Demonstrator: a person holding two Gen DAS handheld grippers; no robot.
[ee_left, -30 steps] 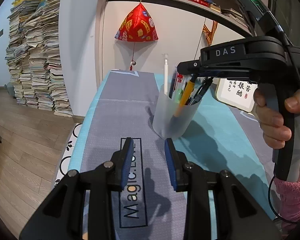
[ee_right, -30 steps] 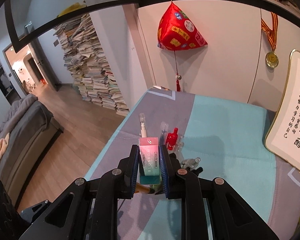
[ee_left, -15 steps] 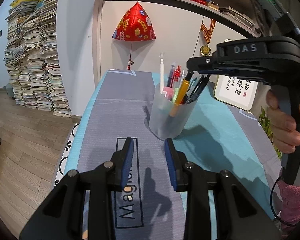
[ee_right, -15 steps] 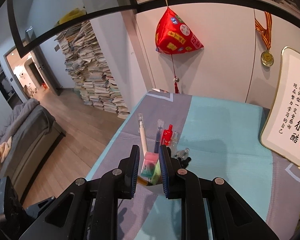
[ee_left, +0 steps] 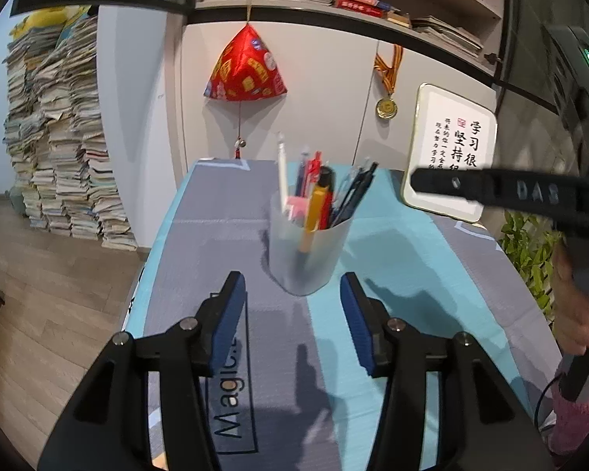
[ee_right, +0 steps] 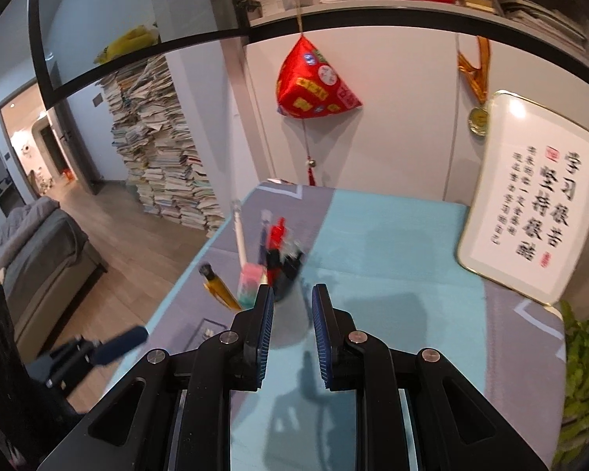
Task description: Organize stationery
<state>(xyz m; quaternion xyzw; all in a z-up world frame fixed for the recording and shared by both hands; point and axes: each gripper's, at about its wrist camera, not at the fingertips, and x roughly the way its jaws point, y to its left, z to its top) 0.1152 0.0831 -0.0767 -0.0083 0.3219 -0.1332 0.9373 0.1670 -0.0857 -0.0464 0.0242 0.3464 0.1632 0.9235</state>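
Both the left gripper [ee_left: 292,327] and the right gripper [ee_right: 292,335] are hanging spread and empty near the translucent pen cup [ee_left: 308,253], which is standing upright, crammed with stationery, on the grey-and-teal table [ee_left: 216,243].

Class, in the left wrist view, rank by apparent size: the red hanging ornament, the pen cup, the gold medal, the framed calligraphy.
1-2. Framed calligraphy and pen cup: similar, cup nearer.
3. Red hanging ornament.
4. Gold medal.
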